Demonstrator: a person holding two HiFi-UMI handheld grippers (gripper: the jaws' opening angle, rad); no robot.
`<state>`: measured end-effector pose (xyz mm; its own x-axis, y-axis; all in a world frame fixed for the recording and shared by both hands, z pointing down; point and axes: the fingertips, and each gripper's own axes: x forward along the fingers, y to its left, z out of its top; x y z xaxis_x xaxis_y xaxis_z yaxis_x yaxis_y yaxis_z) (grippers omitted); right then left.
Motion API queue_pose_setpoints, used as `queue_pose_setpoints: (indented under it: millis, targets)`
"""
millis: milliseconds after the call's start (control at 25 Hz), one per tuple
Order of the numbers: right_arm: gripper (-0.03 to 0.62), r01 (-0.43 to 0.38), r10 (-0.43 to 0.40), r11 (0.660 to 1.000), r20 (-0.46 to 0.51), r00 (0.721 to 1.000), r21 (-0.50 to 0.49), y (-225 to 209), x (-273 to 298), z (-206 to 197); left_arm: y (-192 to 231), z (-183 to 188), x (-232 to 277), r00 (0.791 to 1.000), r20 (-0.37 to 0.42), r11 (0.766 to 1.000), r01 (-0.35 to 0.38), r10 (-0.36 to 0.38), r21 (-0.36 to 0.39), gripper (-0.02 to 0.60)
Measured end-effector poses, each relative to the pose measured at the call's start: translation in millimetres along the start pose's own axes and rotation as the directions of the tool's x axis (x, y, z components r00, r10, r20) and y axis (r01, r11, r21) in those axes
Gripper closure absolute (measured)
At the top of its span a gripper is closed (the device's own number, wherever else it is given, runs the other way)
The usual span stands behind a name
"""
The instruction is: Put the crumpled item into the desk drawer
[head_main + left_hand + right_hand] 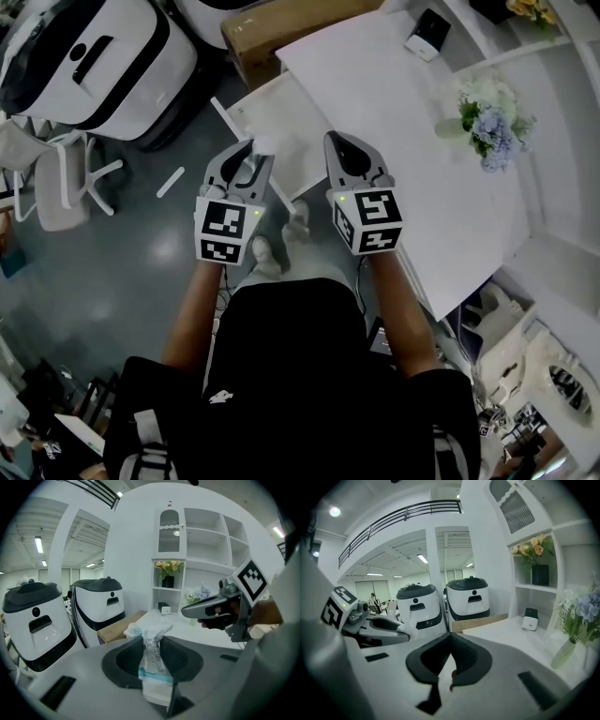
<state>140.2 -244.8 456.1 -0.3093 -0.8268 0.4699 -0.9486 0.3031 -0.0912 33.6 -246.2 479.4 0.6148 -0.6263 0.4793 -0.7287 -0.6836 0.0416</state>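
The crumpled item (153,645) is a clear and white wrapper with a blue strip. My left gripper (152,660) is shut on it, and its top sticks up past the fingertips. In the head view the left gripper (251,150) holds this white wad (263,144) over a white flat panel (291,112) that juts out at the left edge of the white desk (422,169). I cannot tell whether that panel is the drawer. My right gripper (343,142) hangs just right of the left one, and its jaws (449,637) meet with nothing between them.
Two white and black machines (89,56) stand on the grey floor at the far left, beside a cardboard box (281,28). A vase of flowers (487,117) and a small white device (427,34) are on the desk. A white chair (56,183) is at the left.
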Motion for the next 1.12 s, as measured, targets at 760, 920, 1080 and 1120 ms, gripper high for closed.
queue_pose_setpoints:
  millis: [760,920,1080,1120]
  targets:
    - [0.599,-0.017,0.027,0.997,-0.129,0.991,0.077,-36,41,-67,-20,-89,82,0.953,-0.295,0.99,0.106,-0.073,0.097,0.479]
    - [0.599,-0.021,0.035,0.995,-0.148,0.988,0.094,-37,47,-79,-22,-104,97,0.933,-0.349,0.98,0.145,-0.091,0.134,0.479]
    - [0.599,-0.021,0.039,0.994,-0.16,0.986,0.111,-42,53,-90,-26,-115,112,0.916,-0.387,0.965,0.185,-0.102,0.183,0.479]
    - [0.599,-0.02,0.039,0.993,-0.162,0.986,0.114,-43,54,-92,-26,-118,115,0.912,-0.398,0.96,0.195,-0.102,0.201,0.479]
